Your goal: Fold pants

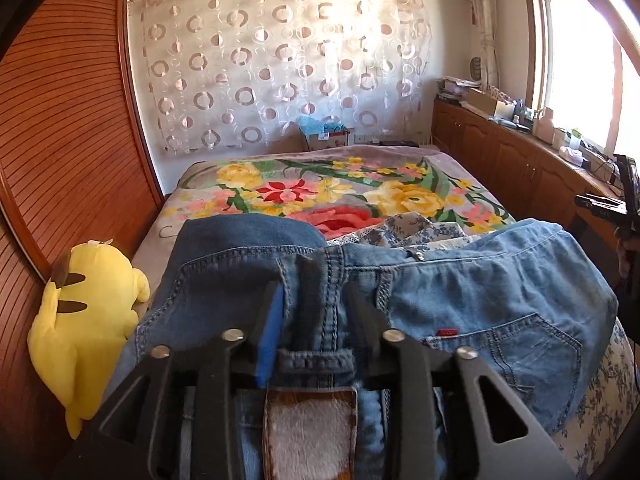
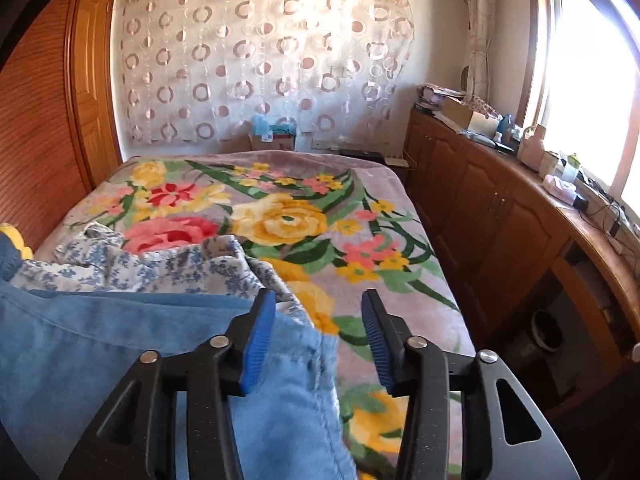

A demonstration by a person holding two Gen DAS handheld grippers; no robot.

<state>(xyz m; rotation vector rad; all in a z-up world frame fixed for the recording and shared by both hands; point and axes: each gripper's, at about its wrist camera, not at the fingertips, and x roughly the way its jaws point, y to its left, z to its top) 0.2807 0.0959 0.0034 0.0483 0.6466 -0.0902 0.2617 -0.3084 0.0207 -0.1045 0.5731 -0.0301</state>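
Observation:
Blue denim pants [image 1: 460,292] lie bunched on the bed, back pocket and waistband up. My left gripper [image 1: 316,292] is shut on the pants' waistband, at the centre seam beside a belt loop; the denim fills the gap between the fingers. In the right wrist view the pants [image 2: 100,344] spread from the left under the gripper. My right gripper [image 2: 318,312] is open, its blue pads apart, over the pants' edge and the blanket, holding nothing.
A floral blanket [image 2: 304,216] covers the bed. A blue-and-white flowered cloth [image 2: 160,264] lies crumpled behind the pants. A yellow plush toy [image 1: 88,320] sits at the left by the wooden wardrobe [image 1: 60,140]. Wooden cabinets [image 2: 500,208] with clutter run along the right under the window.

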